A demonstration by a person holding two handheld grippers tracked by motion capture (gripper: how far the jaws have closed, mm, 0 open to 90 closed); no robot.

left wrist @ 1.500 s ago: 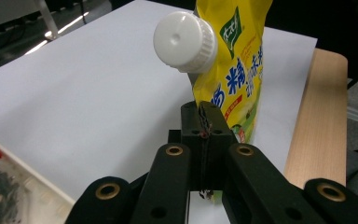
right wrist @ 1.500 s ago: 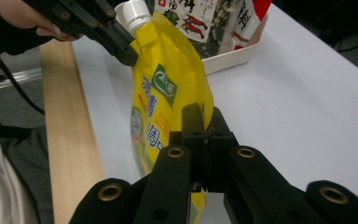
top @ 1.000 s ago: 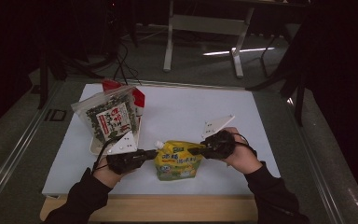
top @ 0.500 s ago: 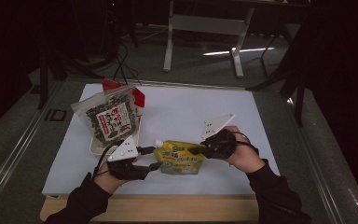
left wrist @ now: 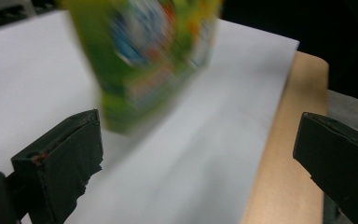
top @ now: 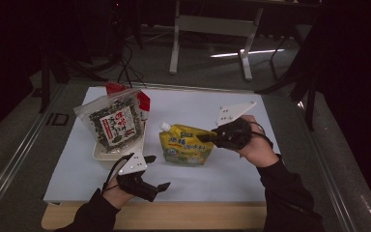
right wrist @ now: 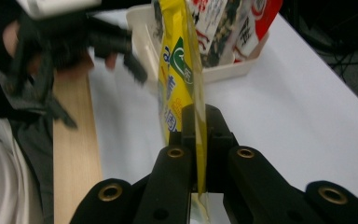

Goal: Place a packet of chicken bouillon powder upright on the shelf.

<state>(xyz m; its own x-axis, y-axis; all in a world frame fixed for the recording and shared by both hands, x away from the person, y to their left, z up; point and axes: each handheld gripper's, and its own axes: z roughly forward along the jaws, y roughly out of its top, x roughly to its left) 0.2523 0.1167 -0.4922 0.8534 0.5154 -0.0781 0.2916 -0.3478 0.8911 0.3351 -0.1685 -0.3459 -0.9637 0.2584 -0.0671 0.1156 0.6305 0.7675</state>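
Note:
A yellow-green spouted pouch (top: 186, 145) stands at the middle of the white mat, its white cap pointing to the back left. My right gripper (top: 208, 137) is shut on the pouch's right edge; in the right gripper view the jaws (right wrist: 198, 140) pinch the thin seam of the pouch (right wrist: 177, 70). My left gripper (top: 158, 171) hovers open near the mat's front edge, apart from the pouch, to its front left. In the left gripper view its jaws (left wrist: 200, 121) stand wide apart with nothing between them, and the blurred pouch (left wrist: 154, 60) lies ahead.
A white tray (top: 104, 153) at the mat's left holds a clear bag of dark seaweed snack (top: 113, 123) and a red-and-white packet (top: 142, 101). A wooden table edge (top: 198, 215) runs along the front. The tray (right wrist: 223, 72) also appears behind the pouch.
My left gripper let go of the pouch, opened and drew back toward the front edge. The right gripper kept its hold and carried the pouch a little farther back.

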